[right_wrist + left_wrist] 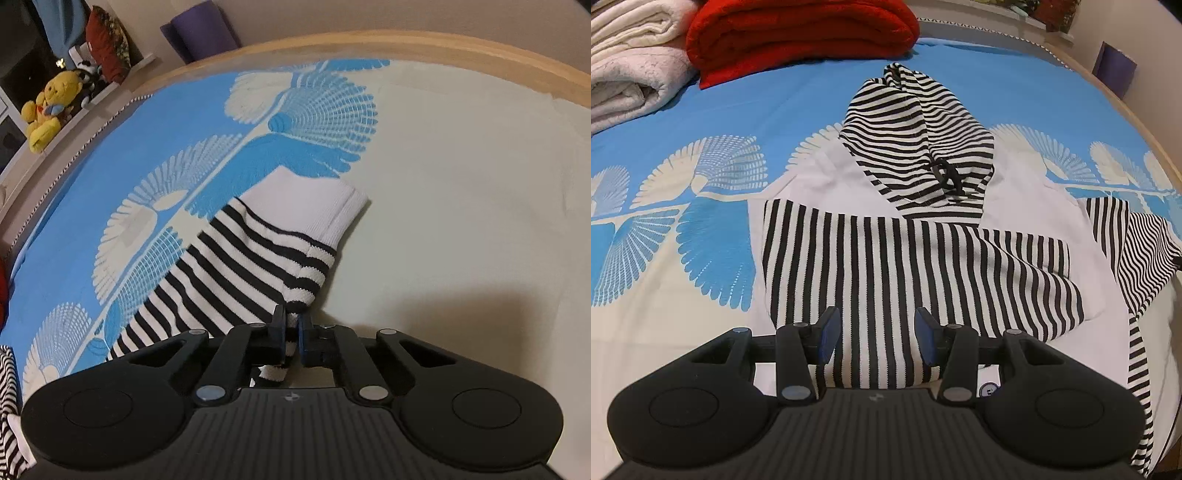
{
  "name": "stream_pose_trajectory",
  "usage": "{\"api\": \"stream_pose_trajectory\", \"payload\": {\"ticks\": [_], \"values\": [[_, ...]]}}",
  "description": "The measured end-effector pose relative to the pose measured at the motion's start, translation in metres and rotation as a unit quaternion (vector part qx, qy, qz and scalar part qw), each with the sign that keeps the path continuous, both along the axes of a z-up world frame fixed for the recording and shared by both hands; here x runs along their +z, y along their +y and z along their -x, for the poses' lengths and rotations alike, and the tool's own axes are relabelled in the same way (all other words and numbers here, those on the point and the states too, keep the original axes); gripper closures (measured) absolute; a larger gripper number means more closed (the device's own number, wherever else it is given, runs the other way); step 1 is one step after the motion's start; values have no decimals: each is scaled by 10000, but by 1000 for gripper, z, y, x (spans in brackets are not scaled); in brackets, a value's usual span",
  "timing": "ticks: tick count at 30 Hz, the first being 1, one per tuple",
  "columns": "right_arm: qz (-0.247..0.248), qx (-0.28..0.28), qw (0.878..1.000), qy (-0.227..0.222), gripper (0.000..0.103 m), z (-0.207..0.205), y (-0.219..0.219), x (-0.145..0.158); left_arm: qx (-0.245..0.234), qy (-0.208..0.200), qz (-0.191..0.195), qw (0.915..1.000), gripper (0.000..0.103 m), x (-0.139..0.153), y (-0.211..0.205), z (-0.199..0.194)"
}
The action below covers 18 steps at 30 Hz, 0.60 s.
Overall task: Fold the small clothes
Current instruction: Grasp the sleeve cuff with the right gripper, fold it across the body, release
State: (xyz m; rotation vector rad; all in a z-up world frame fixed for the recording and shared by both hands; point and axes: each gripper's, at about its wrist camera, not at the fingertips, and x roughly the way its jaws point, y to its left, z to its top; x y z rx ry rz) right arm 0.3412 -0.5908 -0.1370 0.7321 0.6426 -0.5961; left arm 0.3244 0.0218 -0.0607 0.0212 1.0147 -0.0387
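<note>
One striped hoodie (916, 236) fills the middle of the left wrist view, spread on the blue and cream bedsheet (701, 122), its hood (916, 136) toward the top of the frame. The left gripper (878, 332) hangs at bottom centre over the hem, fingers spread wide with striped cloth showing between them. In the right wrist view, the sleeve (258, 258) runs from lower left to centre, and the right gripper (291, 332) is pinched narrowly on its striped cuff edge. Folded red blanket (801, 33) and white towels (631, 59) sit upper left.
</note>
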Motion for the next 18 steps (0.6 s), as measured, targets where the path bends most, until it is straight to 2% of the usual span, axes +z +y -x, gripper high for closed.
{"api": "stream_pose_trajectory", "payload": {"ticks": [4, 6, 8, 10, 12, 14, 16, 18], "values": [[426, -6, 9990, -91, 99, -4, 16, 20, 71, -19, 36, 10000, 54, 3, 6, -1], [852, 38, 9963, -84, 99, -9, 33, 35, 145, -32, 64, 9999, 54, 5, 13, -1], [1475, 257, 9886, -157, 99, -16, 60, 56, 265, -64, 124, 9996, 54, 9, 23, -2], [2079, 653, 9751, -414, 99, -22, 96, 80, 420, -104, 190, 9989, 54, 14, 34, -2], [2506, 1235, 9566, -826, 99, -25, 143, 106, 627, -155, 287, 9975, 54, 20, 50, -2], [2633, 1970, 9346, -1357, 100, -23, 197, 130, 828, -190, 408, 9956, 54, 26, 65, -4], [2432, 2868, 9054, -1973, 100, -13, 253, 148, 1061, -228, 591, 9923, 54, 33, 82, -5], [1937, 3921, 8674, -2375, 99, -2, 306, 154, 1322, -254, 825, 9875, 54, 40, 99, -7]]}}
